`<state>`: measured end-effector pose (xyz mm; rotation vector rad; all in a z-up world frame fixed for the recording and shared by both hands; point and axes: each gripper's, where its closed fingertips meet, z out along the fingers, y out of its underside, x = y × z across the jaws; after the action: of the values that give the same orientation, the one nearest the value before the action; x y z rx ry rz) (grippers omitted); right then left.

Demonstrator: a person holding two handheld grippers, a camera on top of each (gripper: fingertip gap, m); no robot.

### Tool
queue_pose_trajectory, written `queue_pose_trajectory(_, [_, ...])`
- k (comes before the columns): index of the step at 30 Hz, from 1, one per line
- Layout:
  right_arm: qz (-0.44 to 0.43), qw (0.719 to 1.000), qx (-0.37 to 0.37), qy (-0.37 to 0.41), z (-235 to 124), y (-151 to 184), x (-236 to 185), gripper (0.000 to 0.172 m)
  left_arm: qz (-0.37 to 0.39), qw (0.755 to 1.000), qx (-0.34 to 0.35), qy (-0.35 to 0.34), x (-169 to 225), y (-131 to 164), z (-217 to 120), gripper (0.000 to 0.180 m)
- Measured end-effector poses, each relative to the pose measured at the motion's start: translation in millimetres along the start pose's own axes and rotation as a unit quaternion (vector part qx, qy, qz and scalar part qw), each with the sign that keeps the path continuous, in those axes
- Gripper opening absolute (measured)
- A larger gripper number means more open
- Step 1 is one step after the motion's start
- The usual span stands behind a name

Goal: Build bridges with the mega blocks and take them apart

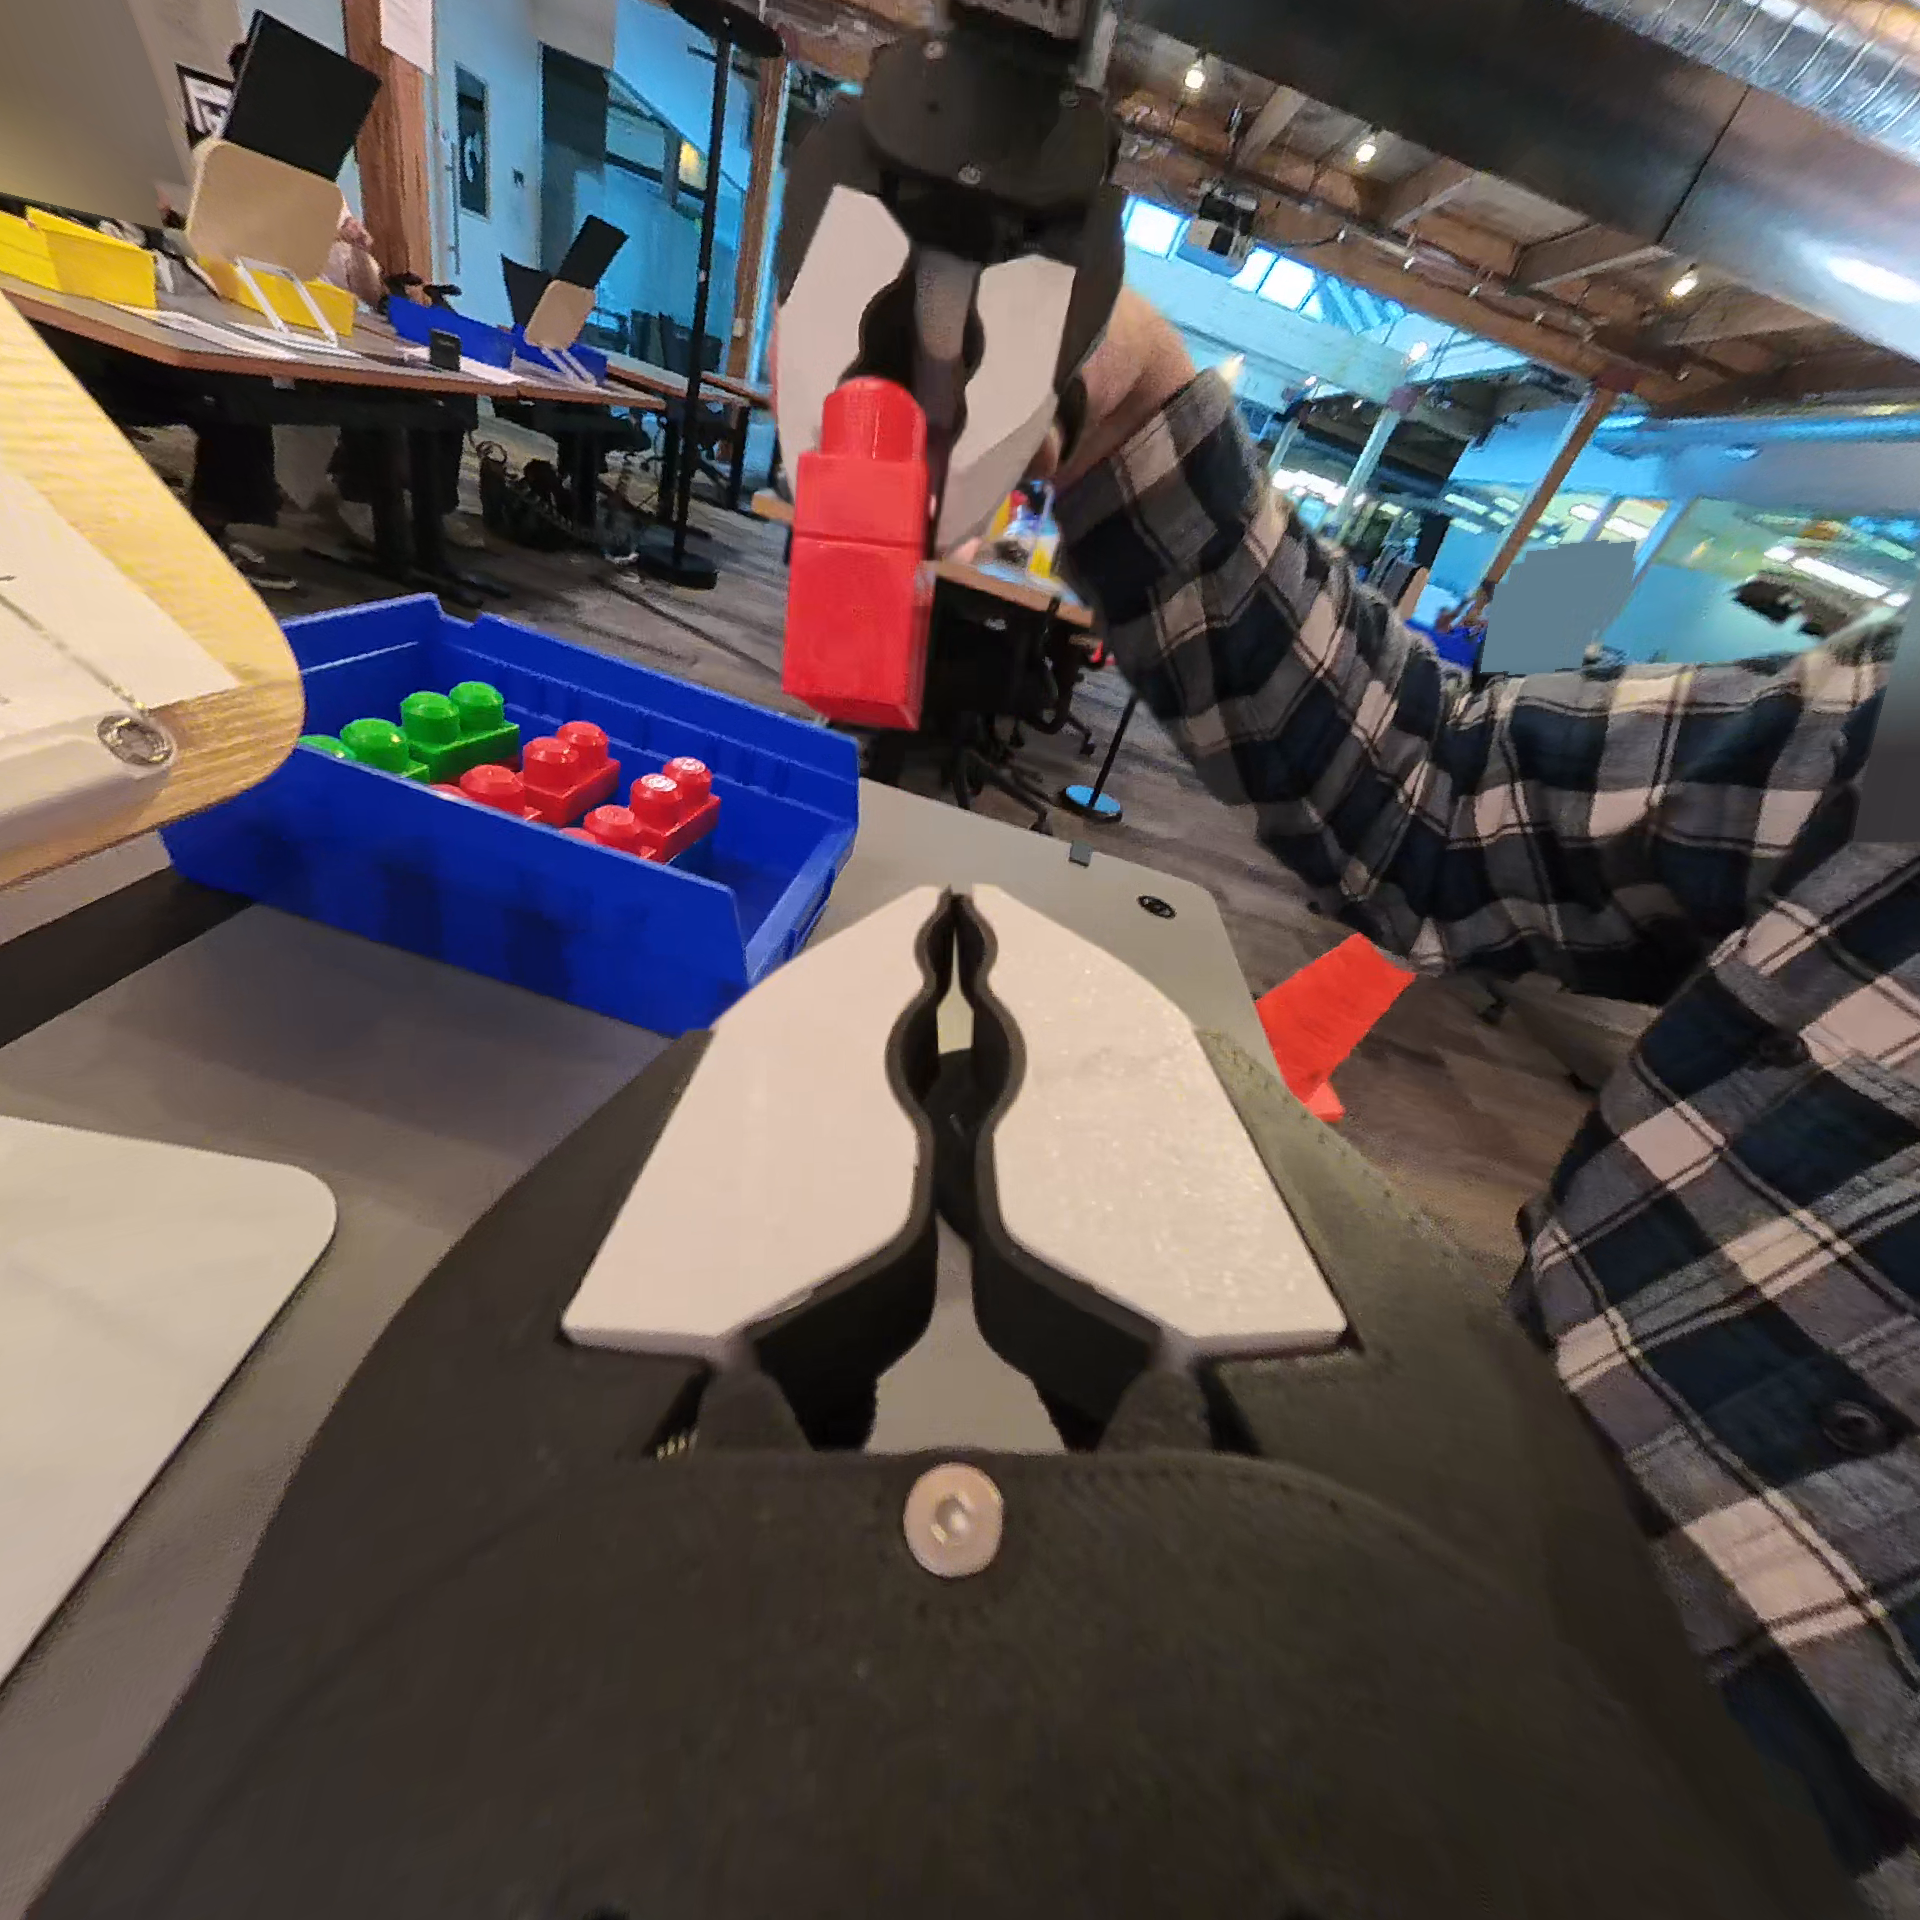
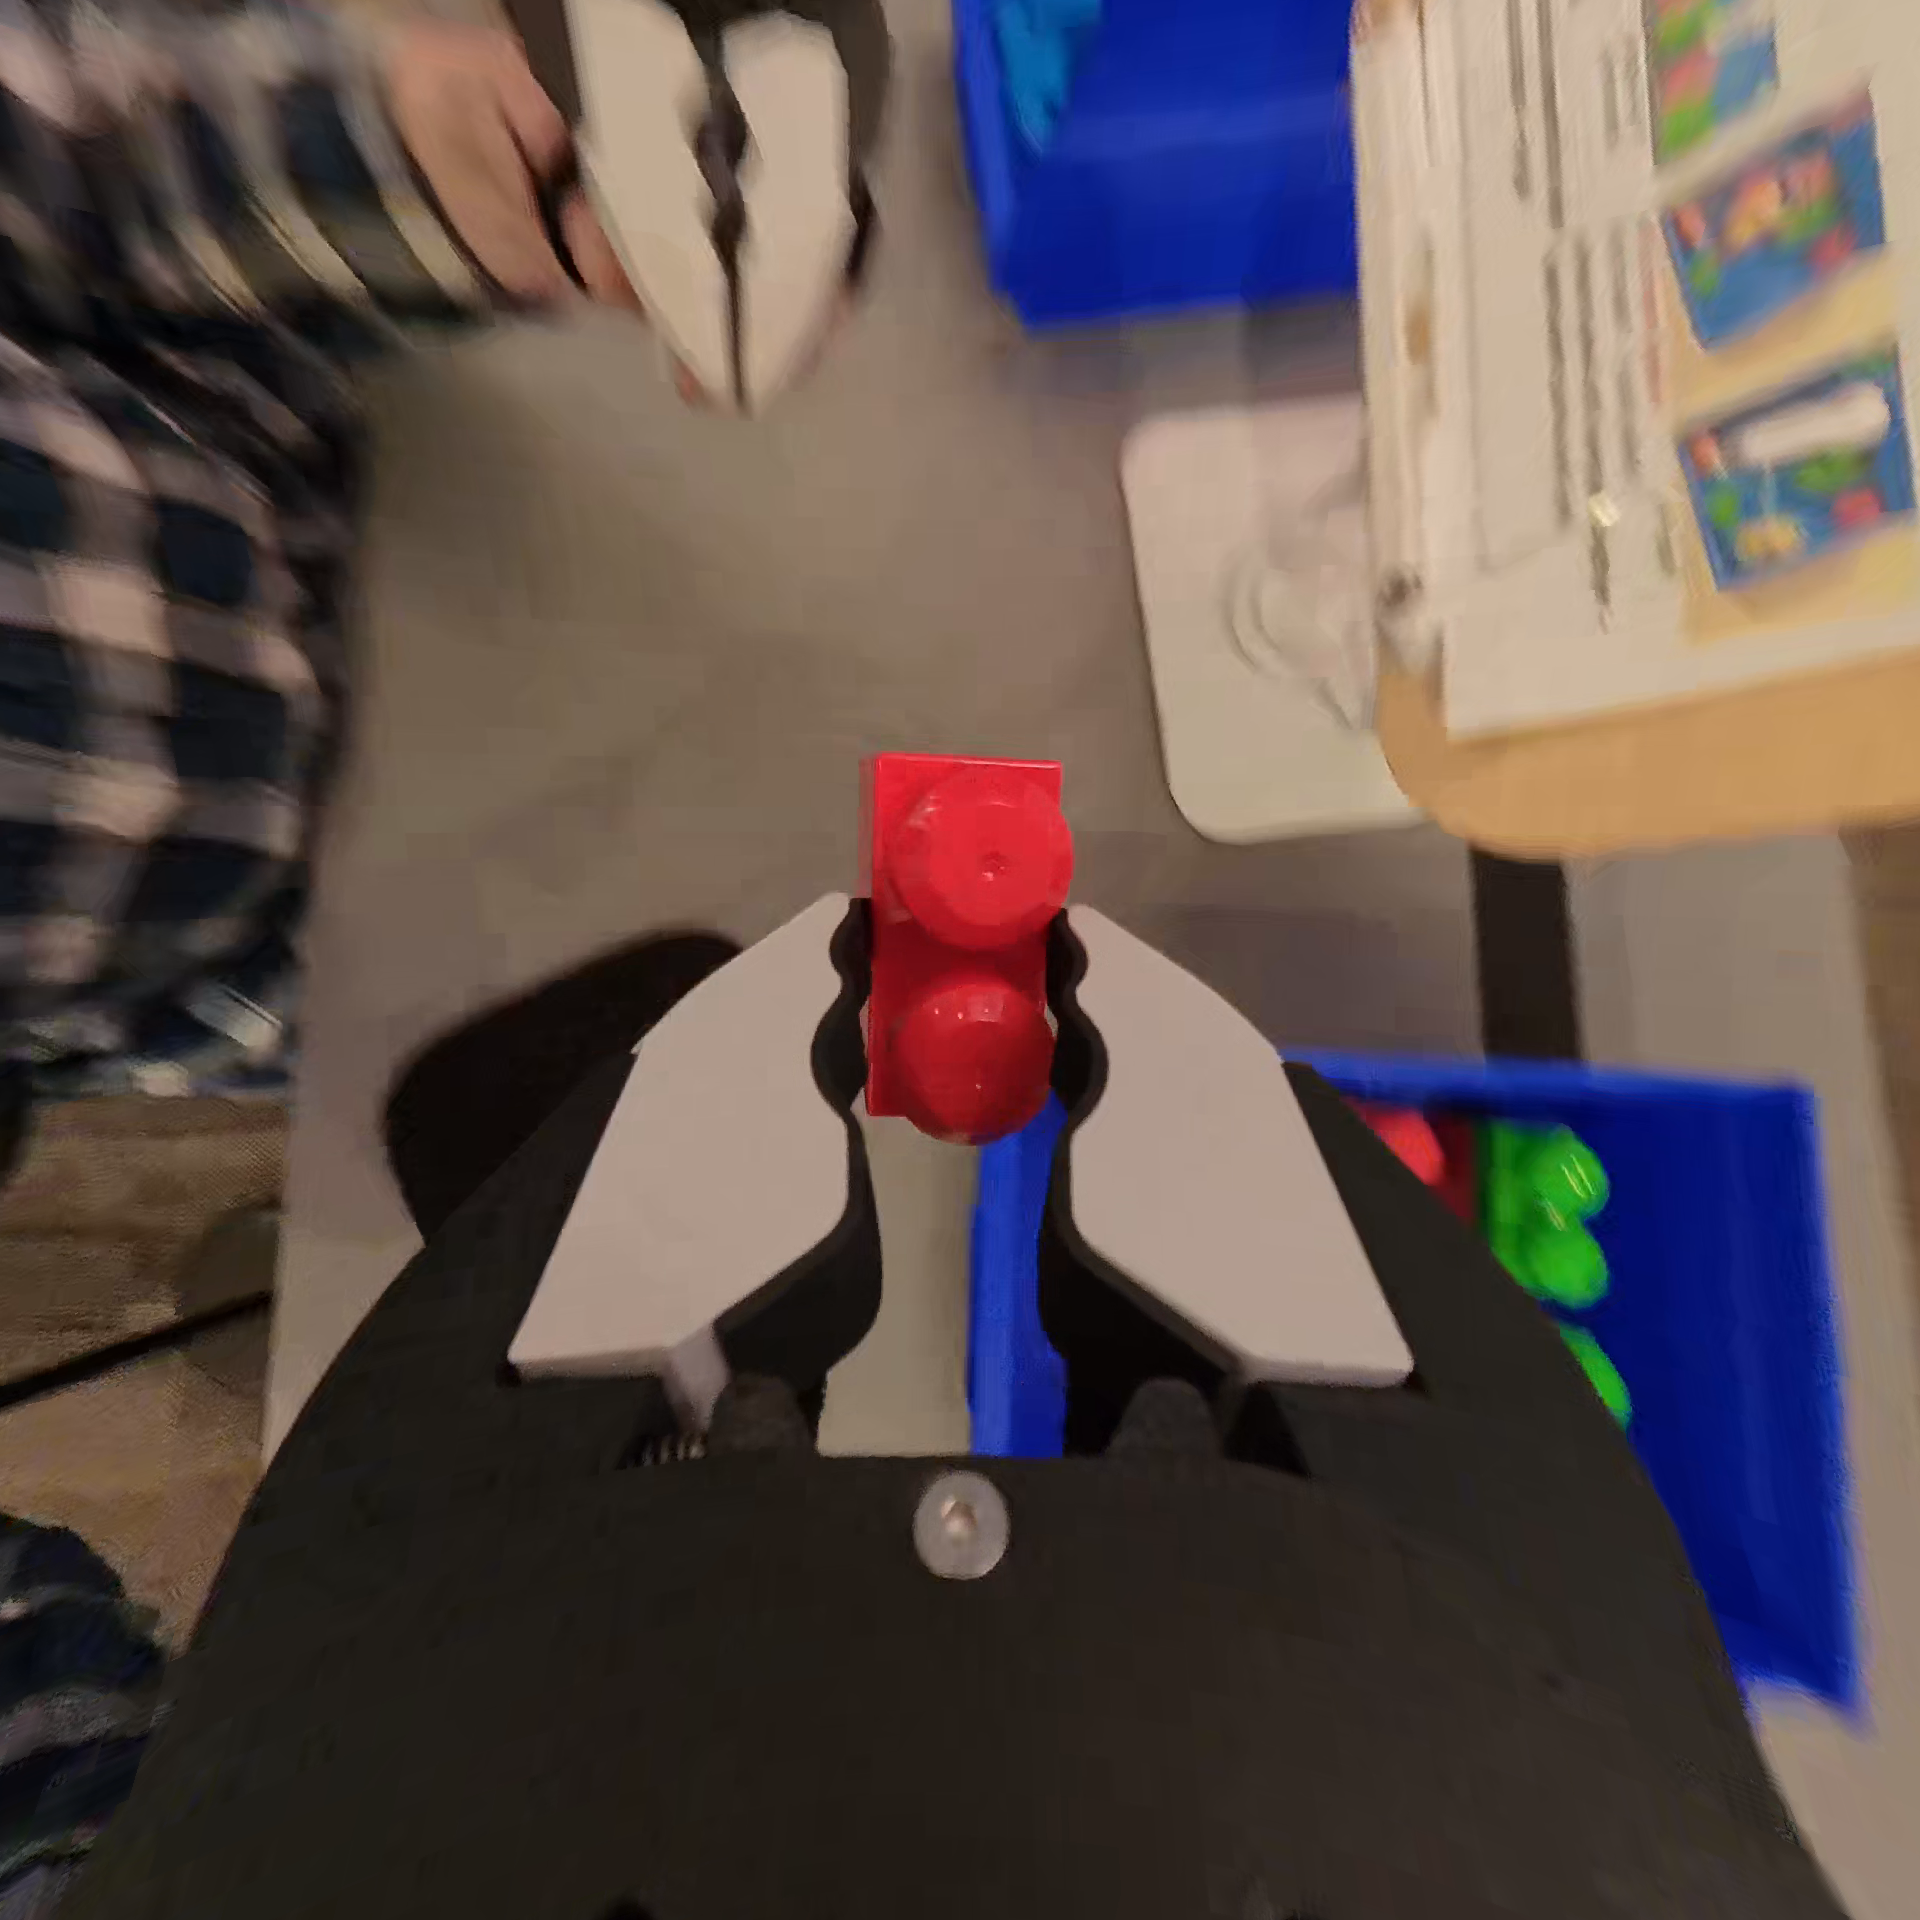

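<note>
My left gripper (image 1: 961,899) is shut with nothing between its pads, low over the grey table (image 1: 312,1039); it also shows blurred in the right wrist view (image 2: 740,384). My right gripper (image 2: 961,925) is shut on a red two-stud block (image 2: 966,935), with both pads pressed on its sides. In the left wrist view the right gripper (image 1: 914,436) hangs high above the table, and the red block (image 1: 862,561) shows a second red block joined under it. A blue bin (image 1: 499,904) holds green blocks (image 1: 447,727) and red blocks (image 1: 582,779).
A wooden board with paper sheets (image 1: 104,623) stands at the left, and a white pad (image 1: 135,1299) lies on the table. A second blue bin (image 2: 1164,208) sits farther off. A red object (image 1: 1325,1003) lies on the floor past the table edge. A plaid sleeve (image 1: 1455,727) crosses the right. The tips of one gripper are about 15 cm away from the tips of the other.
</note>
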<state>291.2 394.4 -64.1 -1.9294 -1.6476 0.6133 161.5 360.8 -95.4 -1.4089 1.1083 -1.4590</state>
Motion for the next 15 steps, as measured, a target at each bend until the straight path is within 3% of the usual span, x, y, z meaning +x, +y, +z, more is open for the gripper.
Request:
queue_pose_trajectory(5, [0.002,0.988,-0.126,0.086,-16,85,24,0.033,0.017,0.999,-0.032,-0.020,0,16,-8,0.000])
queue_pose_trajectory(9, [-0.003,0.975,-0.203,0.095,11,142,38,0.033,0.010,0.999,-0.035,-0.022,-1,23,-9,0.000])
queue_pose_trajectory(15, [-0.033,0.974,-0.205,0.088,65,168,53,0.034,0.010,0.998,-0.046,-0.034,-4,28,-9,0.000])
